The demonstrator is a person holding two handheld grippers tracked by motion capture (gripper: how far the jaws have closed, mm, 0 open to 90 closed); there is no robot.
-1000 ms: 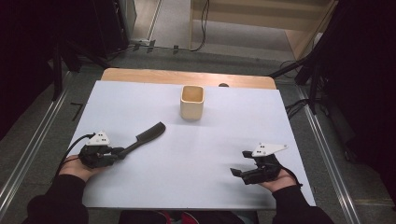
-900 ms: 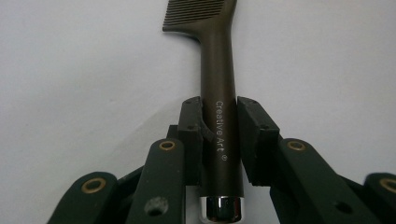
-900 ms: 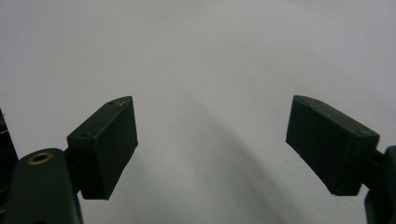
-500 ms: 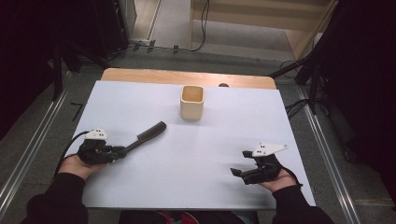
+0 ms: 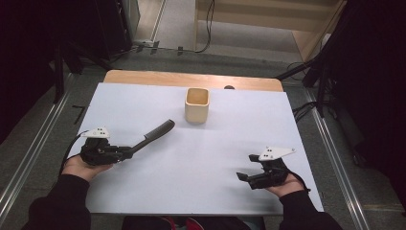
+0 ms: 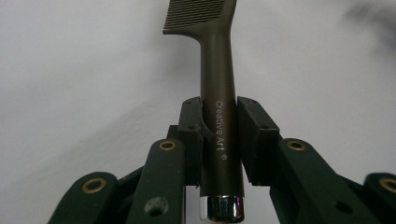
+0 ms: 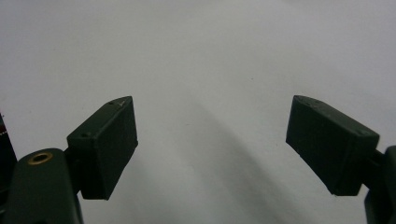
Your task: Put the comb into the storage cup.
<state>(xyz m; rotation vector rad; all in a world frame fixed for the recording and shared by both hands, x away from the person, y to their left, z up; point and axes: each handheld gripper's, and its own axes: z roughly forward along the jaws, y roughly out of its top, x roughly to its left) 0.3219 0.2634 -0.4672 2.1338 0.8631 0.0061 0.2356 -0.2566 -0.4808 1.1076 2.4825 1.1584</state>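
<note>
So the left gripper point(image 5: 128, 151) sits low over the near-left part of the white worktop point(image 5: 230, 143), and its jaws are clamped on the handle of a dark comb point(image 5: 155, 134). In the left gripper view you can see the comb point(image 6: 218, 93) pinched between the two pads, with "Creative Art" printed in white down the handle, a shiny metal cap at the butt end and the fine teeth starting up top. From the high view the comb sticks out of the jaws at an angle, pointing away from the person and toward the middle of the worktop.

The right gripper point(image 5: 245, 178) is over at the near-right, well apart from the comb, in the person's right hand point(image 5: 287, 184). Its jaws are spread wide with bare white surface between them in the right gripper view point(image 7: 212, 140).

A small square wooden cup point(image 5: 197, 104) stands upright toward the far middle, touching nothing.
</note>
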